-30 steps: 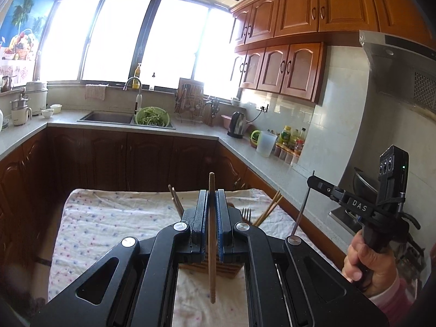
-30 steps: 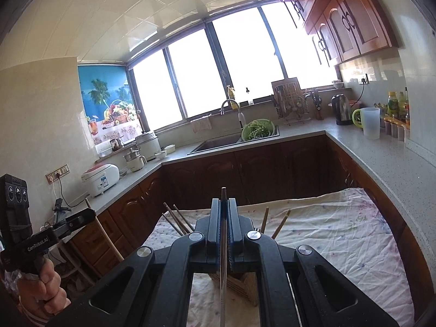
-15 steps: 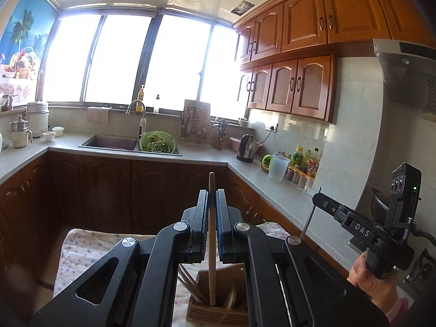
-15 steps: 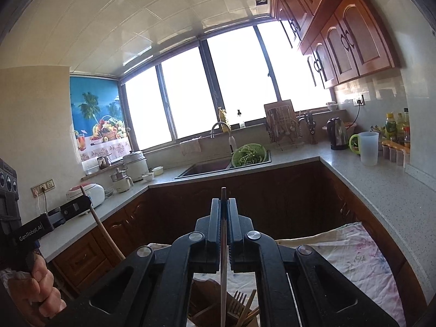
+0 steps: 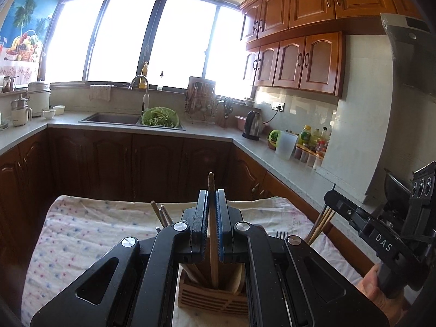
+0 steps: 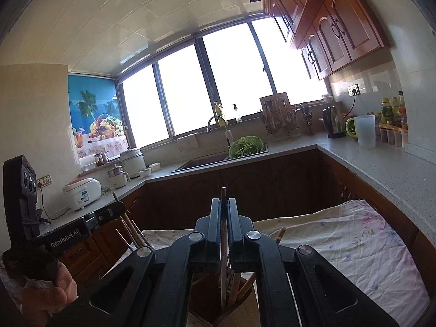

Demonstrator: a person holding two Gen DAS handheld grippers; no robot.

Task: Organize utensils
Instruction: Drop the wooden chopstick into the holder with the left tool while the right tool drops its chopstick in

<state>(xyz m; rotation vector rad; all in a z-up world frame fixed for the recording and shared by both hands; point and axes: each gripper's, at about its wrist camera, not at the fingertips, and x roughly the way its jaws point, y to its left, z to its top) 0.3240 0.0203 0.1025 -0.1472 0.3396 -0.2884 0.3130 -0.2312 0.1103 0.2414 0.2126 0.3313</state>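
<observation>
Kitchen counters wrap around a table under a pale flowered cloth (image 5: 81,234), with four bright window panes behind a sink. Much is hidden: in both wrist views the black gripper bodies fill the lower half and cover most of the wooden holder (image 5: 215,297), so only its slatted front and part of its inside show, and its compartments cannot be counted. The bowl end of whatever the left gripper holds is out of sight inside the holder, so it reads only as a wooden handle (image 5: 212,231). The left gripper (image 5: 212,229) is closed on that handle, which stands upright between the blue pads, its top poking out at 12 o'clock and its lower end down in the holder at 6 o'clock. The right gripper (image 6: 224,231) is clamped on one thin dark chopstick (image 6: 223,245), also upright, its lower end reaching into the holder (image 6: 245,310) at 6 o'clock among other sticks. In the left view, three stick tips (image 5: 160,212) rise at 11 o'clock of the jaws, fork tines (image 5: 282,235) peek out at 3 o'clock, and a few more sticks (image 5: 321,223) lean beside the right gripper's tip at 3 o'clock; their exact number is hard to make out. Two hands show, each only partly, cut off at the frame edges: the right hand (image 5: 381,297) and the left hand (image 6: 46,294).
</observation>
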